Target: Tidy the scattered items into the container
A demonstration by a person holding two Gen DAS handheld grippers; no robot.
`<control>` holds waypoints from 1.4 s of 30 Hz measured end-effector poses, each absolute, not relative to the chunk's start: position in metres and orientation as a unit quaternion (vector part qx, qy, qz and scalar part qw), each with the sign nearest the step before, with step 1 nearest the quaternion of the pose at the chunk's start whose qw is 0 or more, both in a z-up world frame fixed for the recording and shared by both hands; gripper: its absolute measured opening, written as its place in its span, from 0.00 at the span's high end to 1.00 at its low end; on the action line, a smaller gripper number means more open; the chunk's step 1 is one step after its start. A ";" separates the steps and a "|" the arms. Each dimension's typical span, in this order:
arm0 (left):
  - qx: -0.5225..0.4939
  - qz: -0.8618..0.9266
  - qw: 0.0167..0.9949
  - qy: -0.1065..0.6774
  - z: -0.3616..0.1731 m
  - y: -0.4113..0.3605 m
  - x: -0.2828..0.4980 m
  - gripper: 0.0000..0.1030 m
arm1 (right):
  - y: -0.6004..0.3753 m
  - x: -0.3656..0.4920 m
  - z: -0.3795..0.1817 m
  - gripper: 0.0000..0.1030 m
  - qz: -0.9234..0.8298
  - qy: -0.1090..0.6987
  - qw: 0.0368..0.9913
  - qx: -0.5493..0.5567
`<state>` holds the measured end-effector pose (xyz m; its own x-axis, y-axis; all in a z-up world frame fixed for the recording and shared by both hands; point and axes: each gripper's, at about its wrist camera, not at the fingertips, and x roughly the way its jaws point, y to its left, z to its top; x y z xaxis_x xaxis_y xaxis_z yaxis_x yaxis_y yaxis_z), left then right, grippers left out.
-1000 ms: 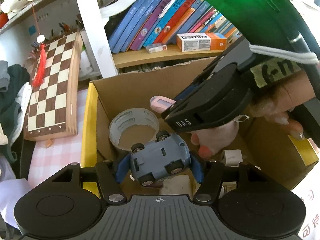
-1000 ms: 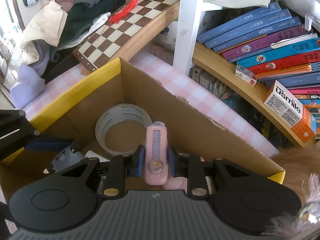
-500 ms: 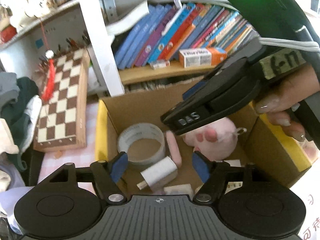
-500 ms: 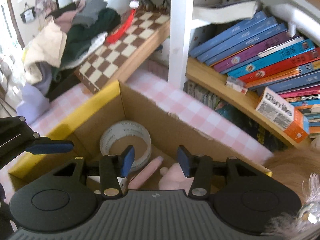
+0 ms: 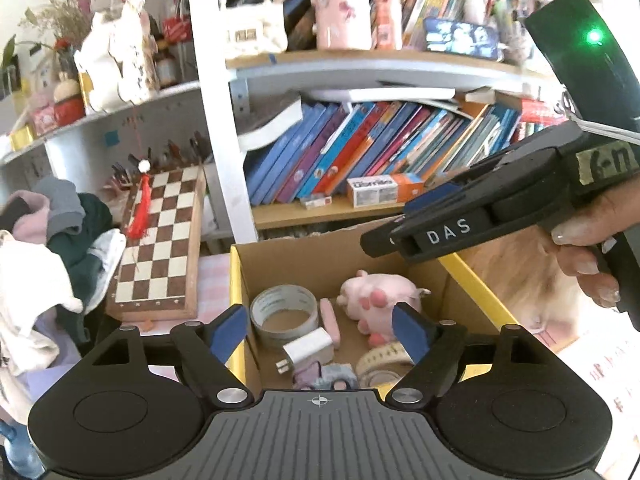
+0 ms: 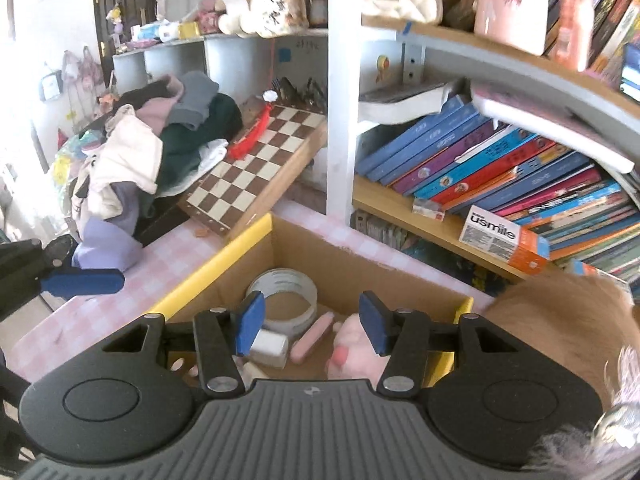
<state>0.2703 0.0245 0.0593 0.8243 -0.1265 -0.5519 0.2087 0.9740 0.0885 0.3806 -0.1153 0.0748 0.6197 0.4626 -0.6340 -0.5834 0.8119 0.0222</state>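
Note:
A cardboard box [image 5: 236,280] with yellow rims holds a grey tape roll [image 5: 280,312], a pink cutter [image 5: 330,322], a pink plush pig [image 5: 376,300], a white charger [image 5: 308,350], a blue toy car [image 5: 340,374] and a coiled measuring tape [image 5: 384,360]. My left gripper [image 5: 320,330] hangs open and empty above the box's near side. My right gripper [image 6: 312,322] is also open and empty, above the box [image 6: 224,256], over the cutter [image 6: 312,338], charger [image 6: 270,346], tape roll [image 6: 284,300] and plush [image 6: 352,344]. A hand [image 5: 588,248] holds the right tool.
The box stands on a pink checked cloth [image 6: 132,292]. A chessboard [image 5: 160,240] leans to the left beside a heap of clothes [image 6: 152,152]. Behind stand a white post [image 5: 220,120] and shelves of books [image 5: 360,156]. Brown fur [image 6: 560,320] lies right of the box.
The left gripper let go of the blue toy car and the right let go of the pink cutter; both now lie in the box. Both grippers opened and rose away from it.

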 end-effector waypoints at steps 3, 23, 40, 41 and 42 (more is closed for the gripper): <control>0.073 -0.091 0.955 0.274 0.064 0.026 0.251 0.20 | -0.118 0.355 0.079 0.52 0.295 0.323 0.895 -0.089; 0.044 -0.082 0.969 0.229 0.065 0.030 0.097 0.13 | -0.146 0.150 0.068 0.53 0.206 0.275 0.937 -0.061; 0.016 -0.056 0.968 0.244 0.029 0.021 0.037 0.12 | -0.167 0.050 0.024 0.48 0.114 0.250 0.960 -0.056; 0.016 -0.056 0.968 0.245 0.027 0.020 0.036 0.10 | -0.168 0.048 0.021 0.44 0.110 0.253 0.960 -0.056; 0.017 -0.055 0.968 0.246 0.025 0.017 0.035 0.07 | -0.169 0.047 0.018 0.42 0.106 0.256 0.959 -0.056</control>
